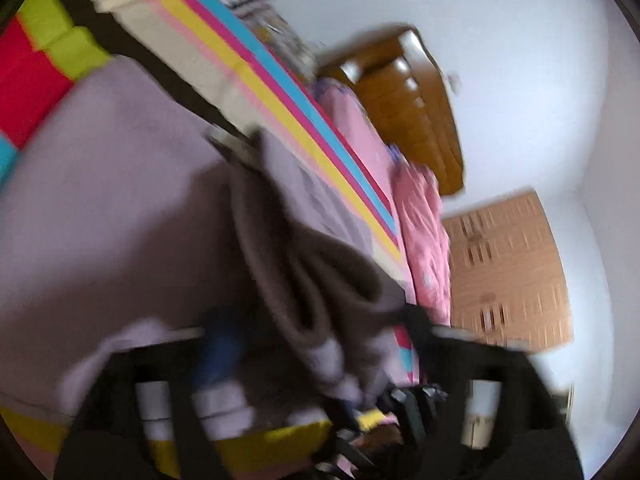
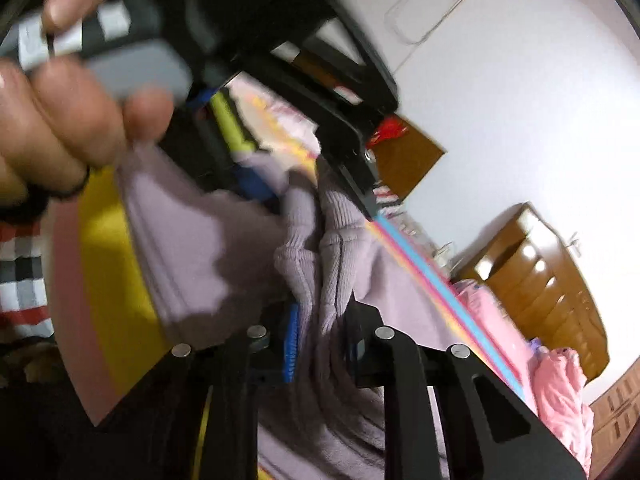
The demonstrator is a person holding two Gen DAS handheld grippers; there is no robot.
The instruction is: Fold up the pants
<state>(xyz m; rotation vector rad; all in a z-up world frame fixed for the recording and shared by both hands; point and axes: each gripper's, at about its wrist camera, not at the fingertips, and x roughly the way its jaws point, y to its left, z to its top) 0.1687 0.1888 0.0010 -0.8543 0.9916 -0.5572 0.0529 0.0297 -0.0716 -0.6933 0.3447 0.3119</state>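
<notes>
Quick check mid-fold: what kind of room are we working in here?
Most likely a bedroom. The lilac pants lie on a bed with a striped sheet; a pink quilt is bunched further along it, and a wooden headboard stands against the white wall.

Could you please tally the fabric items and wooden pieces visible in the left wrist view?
lilac pants: 1
striped bedcover: 1
pink quilt: 1
wooden pieces: 2 (headboard, slatted panel)
Total: 5

A striped bedsheet (image 1: 256, 76) covers the bed; a pink quilt (image 1: 426, 240) lies bunched beside a wooden headboard (image 1: 416, 108).
</notes>
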